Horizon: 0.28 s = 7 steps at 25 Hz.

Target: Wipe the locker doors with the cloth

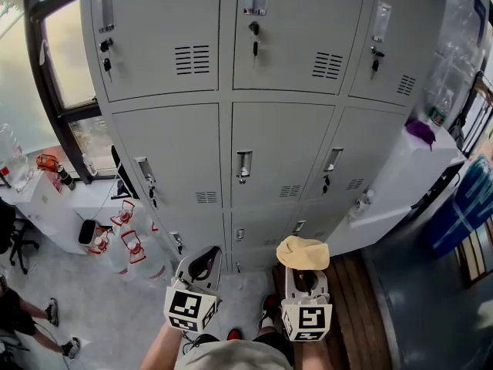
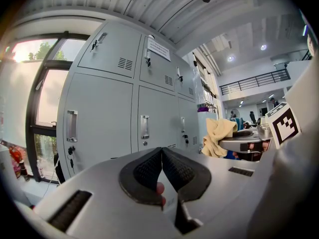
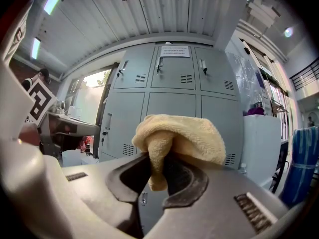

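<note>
At the far left a window (image 1: 65, 52) lights the room, and below it a cluster of red-capped bottles (image 1: 127, 241) stands on the floor beside the lockers.

The left tool (image 1: 202, 264) is held low in front of the person. In the left gripper view its jaws (image 2: 162, 151) meet at the tips with nothing between them, so it is closed and empty.

Ahead stand the grey locker doors (image 1: 281, 160), three across in stacked rows. Each has a handle (image 1: 244, 164) and a vent, and the top row has keys (image 1: 255, 37) hanging from the locks.

To the right, the right tool (image 1: 302, 274) is clamped on the yellow cloth (image 1: 303, 251). The right gripper view shows a fold pinched between the jaws (image 3: 159, 168) while the rest of the cloth (image 3: 184, 136) bunches over the top. The cloth hangs well apart from every door and touches none. Further right a white cabinet (image 1: 420, 168) stands against the end of the bank.

This looks like the approach step: the cloth is gripped but wiping has not begun. The next move calls for carrying the right tool forward until the bunched cloth presses flat on a door. It should then sweep across the panel while steering round the handle, the lock and any dangling keys. The left tool seems to have no part in this yet.
</note>
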### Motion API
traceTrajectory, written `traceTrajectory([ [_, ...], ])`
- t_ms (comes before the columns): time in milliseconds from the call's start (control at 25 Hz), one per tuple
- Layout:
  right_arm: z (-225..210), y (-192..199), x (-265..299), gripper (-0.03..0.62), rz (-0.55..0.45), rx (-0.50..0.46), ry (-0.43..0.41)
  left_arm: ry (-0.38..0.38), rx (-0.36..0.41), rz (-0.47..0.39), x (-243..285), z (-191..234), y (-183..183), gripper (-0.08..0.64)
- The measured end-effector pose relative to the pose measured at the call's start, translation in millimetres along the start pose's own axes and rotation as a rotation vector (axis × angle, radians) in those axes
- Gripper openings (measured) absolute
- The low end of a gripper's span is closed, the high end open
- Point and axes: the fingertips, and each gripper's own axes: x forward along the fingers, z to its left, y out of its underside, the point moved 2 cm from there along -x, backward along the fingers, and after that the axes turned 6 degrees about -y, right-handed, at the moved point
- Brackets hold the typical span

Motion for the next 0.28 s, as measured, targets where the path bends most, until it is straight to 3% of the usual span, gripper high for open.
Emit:
traceTrajectory([
  [280, -0.2, -1.4, -1.8, 0.075, -0.007, -0.003, -0.001, 0.0, 0.0, -0.007, -1.8, -1.1, -2.1, 0.023],
])
